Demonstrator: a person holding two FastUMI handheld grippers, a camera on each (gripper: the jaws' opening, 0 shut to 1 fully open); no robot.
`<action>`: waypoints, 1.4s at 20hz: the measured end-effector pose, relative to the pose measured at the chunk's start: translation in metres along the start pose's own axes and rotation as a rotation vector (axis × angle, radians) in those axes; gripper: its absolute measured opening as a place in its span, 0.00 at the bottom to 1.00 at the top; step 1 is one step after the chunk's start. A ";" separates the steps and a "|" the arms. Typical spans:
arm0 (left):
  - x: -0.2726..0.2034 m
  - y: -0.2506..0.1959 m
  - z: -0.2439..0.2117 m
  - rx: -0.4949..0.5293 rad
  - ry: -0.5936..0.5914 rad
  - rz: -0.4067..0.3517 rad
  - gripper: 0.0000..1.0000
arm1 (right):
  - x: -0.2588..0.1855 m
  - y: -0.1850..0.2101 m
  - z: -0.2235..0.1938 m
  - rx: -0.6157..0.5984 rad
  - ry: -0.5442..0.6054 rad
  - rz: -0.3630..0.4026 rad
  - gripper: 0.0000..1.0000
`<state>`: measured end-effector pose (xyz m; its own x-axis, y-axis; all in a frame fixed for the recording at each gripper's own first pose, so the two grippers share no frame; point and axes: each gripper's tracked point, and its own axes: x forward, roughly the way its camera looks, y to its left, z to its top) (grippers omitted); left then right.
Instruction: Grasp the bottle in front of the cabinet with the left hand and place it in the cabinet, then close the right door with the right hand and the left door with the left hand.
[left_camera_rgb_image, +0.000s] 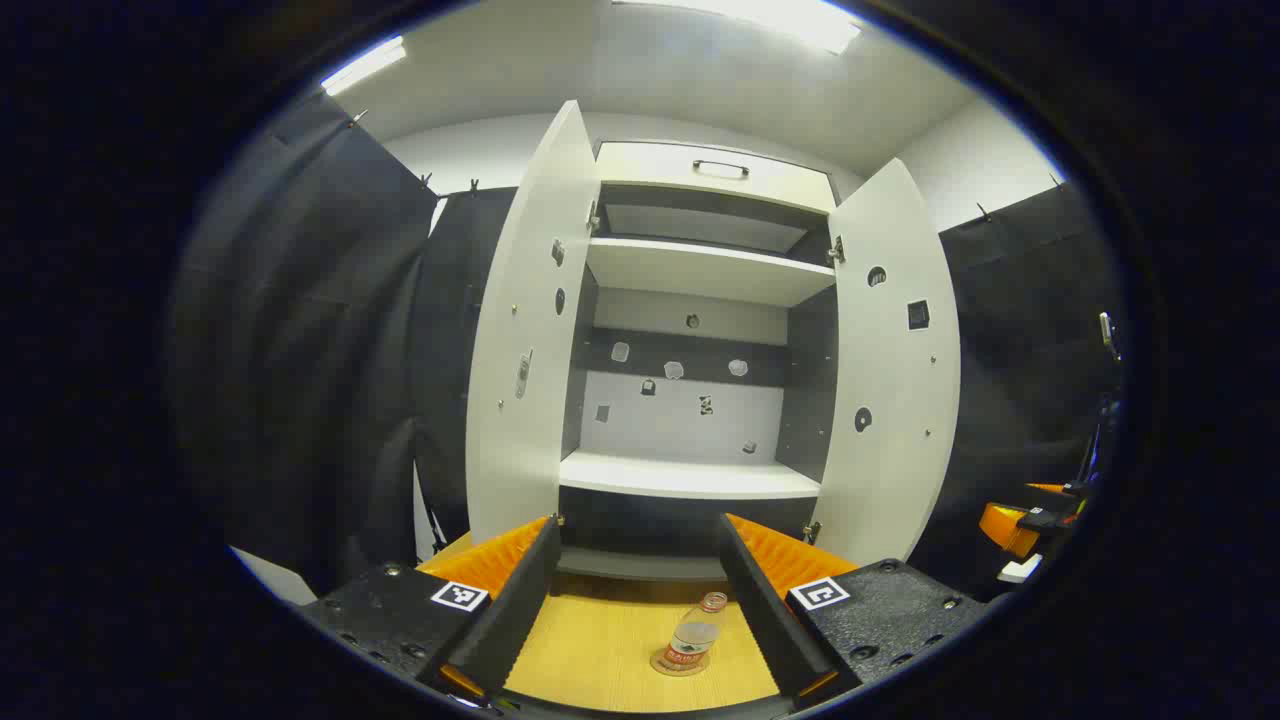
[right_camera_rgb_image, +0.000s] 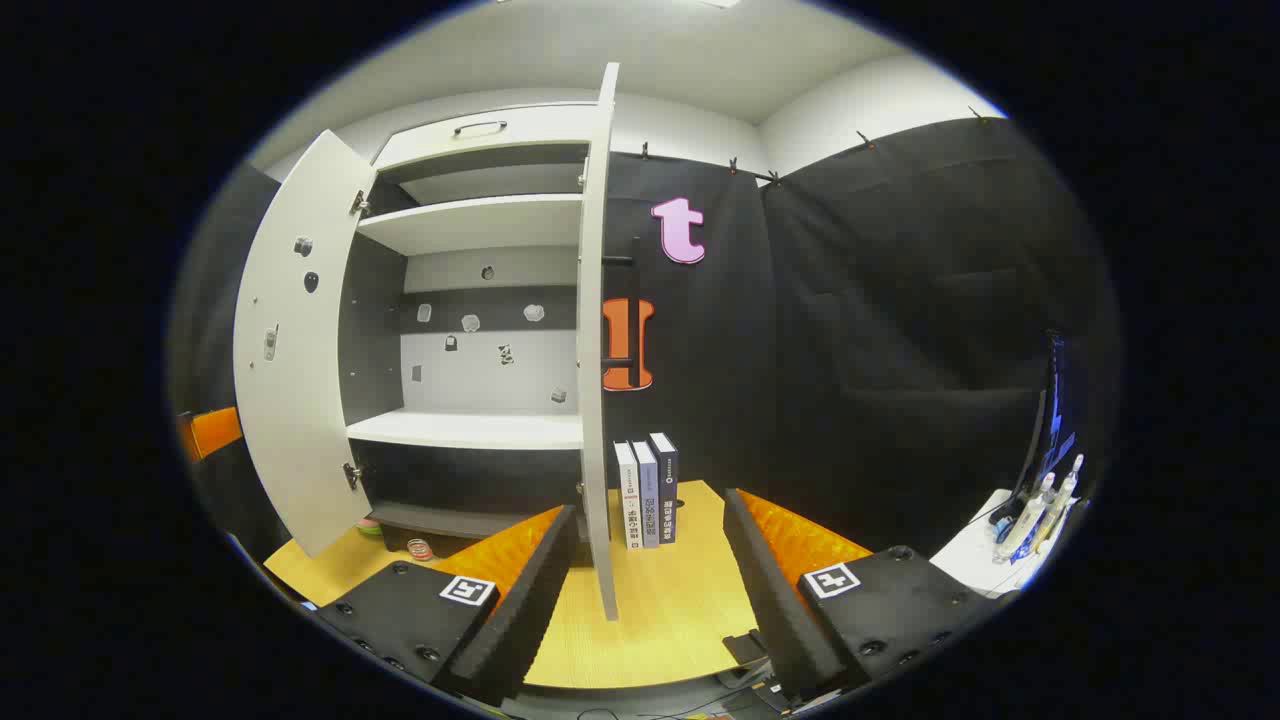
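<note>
A clear bottle (left_camera_rgb_image: 692, 635) with a red cap stands on the wooden table (left_camera_rgb_image: 600, 650) in front of the white cabinet (left_camera_rgb_image: 690, 475), whose two doors are swung wide. My left gripper (left_camera_rgb_image: 638, 522) is open and held back from the bottle, which shows low between its fingers, nearer the right one. The left door (left_camera_rgb_image: 525, 330) and right door (left_camera_rgb_image: 890, 370) flank the shelves. My right gripper (right_camera_rgb_image: 650, 505) is open and holds nothing; the right door (right_camera_rgb_image: 597, 400) shows edge-on just beyond its fingers. The bottle (right_camera_rgb_image: 420, 549) shows small by the cabinet's base.
Three books (right_camera_rgb_image: 648, 490) stand upright on the table right of the right door. A side table (right_camera_rgb_image: 985, 550) at the far right holds several bottles beside a screen. The other gripper (left_camera_rgb_image: 1010, 525) shows at the right edge. Black cloth surrounds the cabinet.
</note>
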<state>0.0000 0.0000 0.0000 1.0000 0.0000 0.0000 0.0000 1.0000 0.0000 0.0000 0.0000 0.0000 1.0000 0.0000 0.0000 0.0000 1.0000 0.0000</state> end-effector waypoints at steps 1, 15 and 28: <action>0.000 -0.005 -0.001 -0.001 0.000 0.003 0.94 | 0.002 0.001 0.004 -0.018 -0.004 0.006 0.96; 0.027 -0.084 0.001 -0.009 0.009 0.047 0.95 | 0.052 -0.047 0.033 -0.043 -0.059 0.089 1.00; 0.047 -0.062 -0.011 -0.015 0.029 0.019 0.94 | 0.057 -0.028 0.028 -0.050 -0.048 0.060 0.96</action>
<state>0.0472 -0.0619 -0.0109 0.9994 0.0183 -0.0289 -0.0188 0.9997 -0.0142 0.0566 -0.0282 0.0278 0.9970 0.0613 0.0463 -0.0590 0.9970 -0.0511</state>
